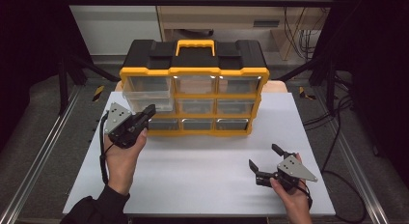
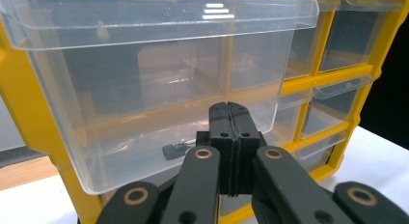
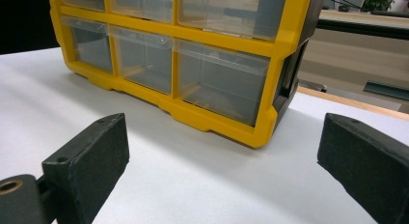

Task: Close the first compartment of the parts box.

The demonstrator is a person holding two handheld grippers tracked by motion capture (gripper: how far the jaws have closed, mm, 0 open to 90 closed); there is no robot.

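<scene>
A yellow and black drawer cabinet (image 1: 193,70) with clear drawers stands at the back of the white board (image 1: 202,175). Its top-left drawer (image 1: 147,92) is pulled partway out. My left gripper (image 1: 153,108) is shut with nothing between its jaws, its tip right at the lower front of that drawer (image 2: 144,89); I cannot tell whether it touches. The left gripper (image 2: 230,108) shows its jaws pressed together. A small dark item (image 2: 174,149) lies behind the clear plastic. My right gripper (image 1: 264,155) stands open low over the board, empty, facing the cabinet's bottom row (image 3: 217,84); the right gripper (image 3: 222,156) is wide.
A yellow carry handle (image 1: 195,43) tops the cabinet. Metal rails (image 1: 43,147) run along both sides of the board, and cables (image 1: 337,137) trail at the right. Bare white board lies between my two hands.
</scene>
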